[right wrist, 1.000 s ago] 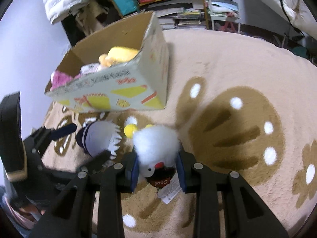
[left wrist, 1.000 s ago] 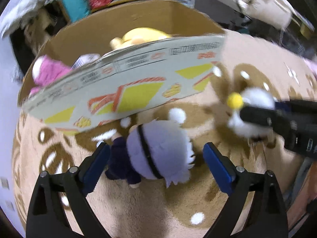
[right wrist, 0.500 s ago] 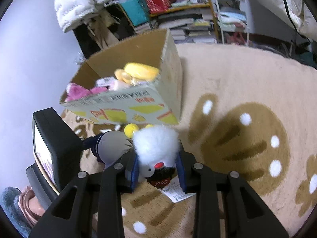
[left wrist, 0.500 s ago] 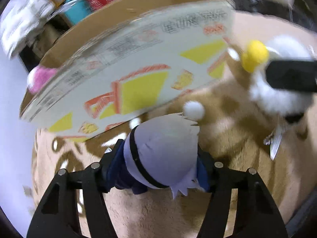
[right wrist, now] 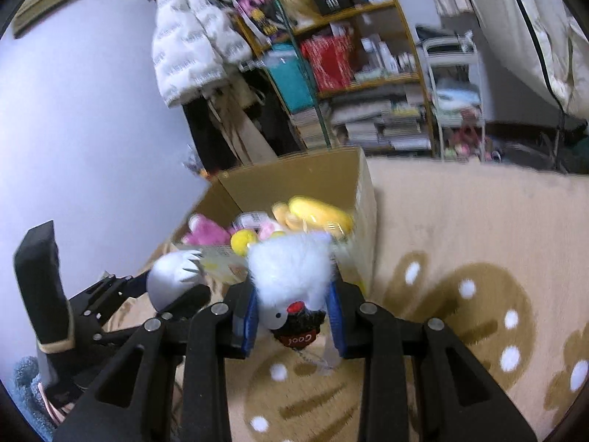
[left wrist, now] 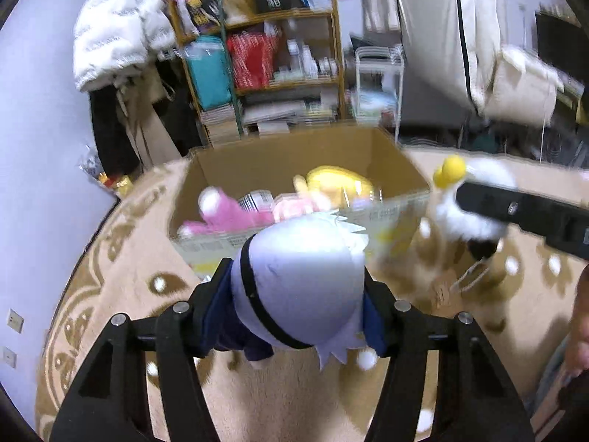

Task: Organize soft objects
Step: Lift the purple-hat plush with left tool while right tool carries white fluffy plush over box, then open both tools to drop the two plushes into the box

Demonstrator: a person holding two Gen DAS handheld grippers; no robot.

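Note:
My left gripper (left wrist: 294, 309) is shut on a lavender-haired plush doll with a dark blue body (left wrist: 302, 276) and holds it above the rug, in front of the cardboard box (left wrist: 279, 162). My right gripper (right wrist: 294, 316) is shut on a fluffy white plush with a yellow pompom and a black "Cool" base (right wrist: 291, 276), also lifted near the box (right wrist: 364, 199). The white plush (left wrist: 467, 217) shows to the right in the left wrist view. The lavender doll (right wrist: 173, 280) shows to the left in the right wrist view. The box holds a yellow plush (left wrist: 335, 184) and pink plushes (left wrist: 224, 213).
A beige rug with brown paw prints (right wrist: 478, 294) covers the floor. A wooden shelf full of books and bags (left wrist: 272, 66) stands behind the box, beside a white puffy jacket (left wrist: 117, 33) and a white wire cart (right wrist: 456, 95). A wall (right wrist: 92, 118) lies to the left.
The left gripper closed on the lavender doll and lifted it off the rug. Both grippers rose with their plushes, so the open top of the box and the room behind came into view.

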